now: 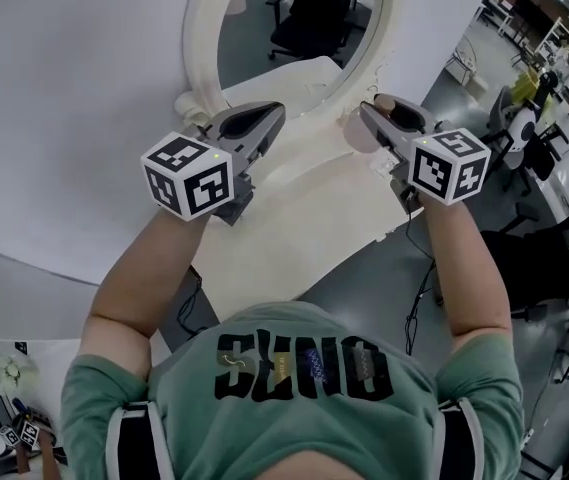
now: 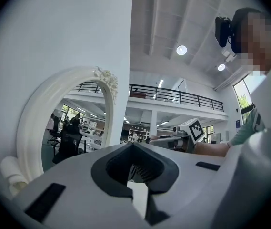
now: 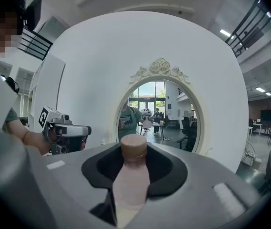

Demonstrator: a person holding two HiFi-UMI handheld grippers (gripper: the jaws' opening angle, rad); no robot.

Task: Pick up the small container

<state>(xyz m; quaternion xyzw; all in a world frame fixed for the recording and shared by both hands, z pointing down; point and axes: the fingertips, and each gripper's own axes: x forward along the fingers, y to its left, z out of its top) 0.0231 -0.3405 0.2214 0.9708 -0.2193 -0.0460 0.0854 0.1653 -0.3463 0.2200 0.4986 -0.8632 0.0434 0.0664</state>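
The small container (image 3: 133, 178) is a pale pink bottle with a brown cap (image 3: 134, 146). It stands upright between the jaws of my right gripper (image 3: 134, 162), which is shut on it. In the head view this gripper (image 1: 372, 116) is raised at the right in front of the mirror, and the container (image 1: 364, 134) shows pale at its tip. My left gripper (image 1: 270, 118) is held up at the same height on the left. Its jaws meet with nothing between them, as the left gripper view (image 2: 135, 170) also shows.
A white oval mirror with an ornate frame (image 1: 200, 38) leans against the white wall, right ahead of both grippers. A cream tabletop (image 1: 294, 223) lies below them. Office chairs and desks (image 1: 549, 168) stand on the grey floor to the right.
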